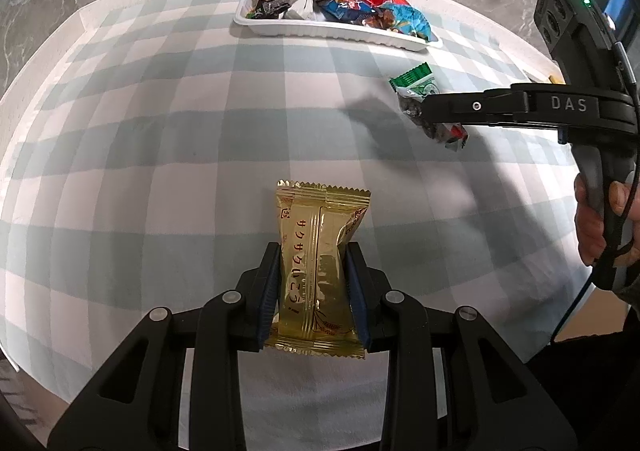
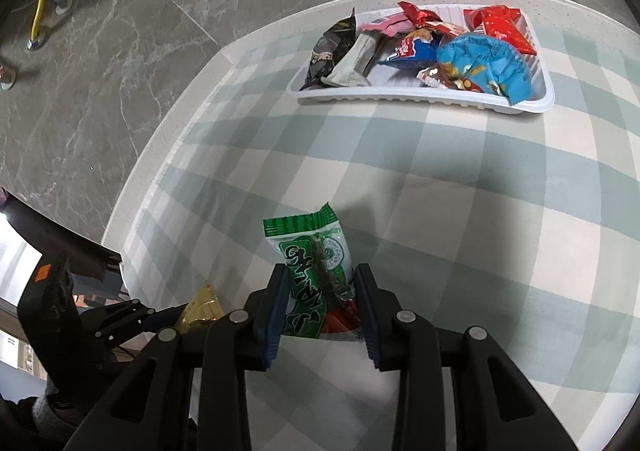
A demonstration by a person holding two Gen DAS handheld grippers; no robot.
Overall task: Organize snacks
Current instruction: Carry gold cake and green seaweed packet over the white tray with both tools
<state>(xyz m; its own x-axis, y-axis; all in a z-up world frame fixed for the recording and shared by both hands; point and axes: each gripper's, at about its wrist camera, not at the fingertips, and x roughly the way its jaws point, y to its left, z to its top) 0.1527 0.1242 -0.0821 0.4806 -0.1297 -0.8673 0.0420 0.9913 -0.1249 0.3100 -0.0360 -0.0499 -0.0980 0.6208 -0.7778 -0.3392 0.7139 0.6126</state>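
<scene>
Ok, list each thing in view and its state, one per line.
Left gripper: shut on the gold packet, lifted.
Right gripper: shut on the green packet, lifted.
White tray: on the checked cloth, holding a pile of wrapped snacks.

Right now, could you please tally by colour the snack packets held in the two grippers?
Gold packet, clamped in the left gripper: 1
Green packet, clamped in the right gripper: 1
Total: 2
</scene>
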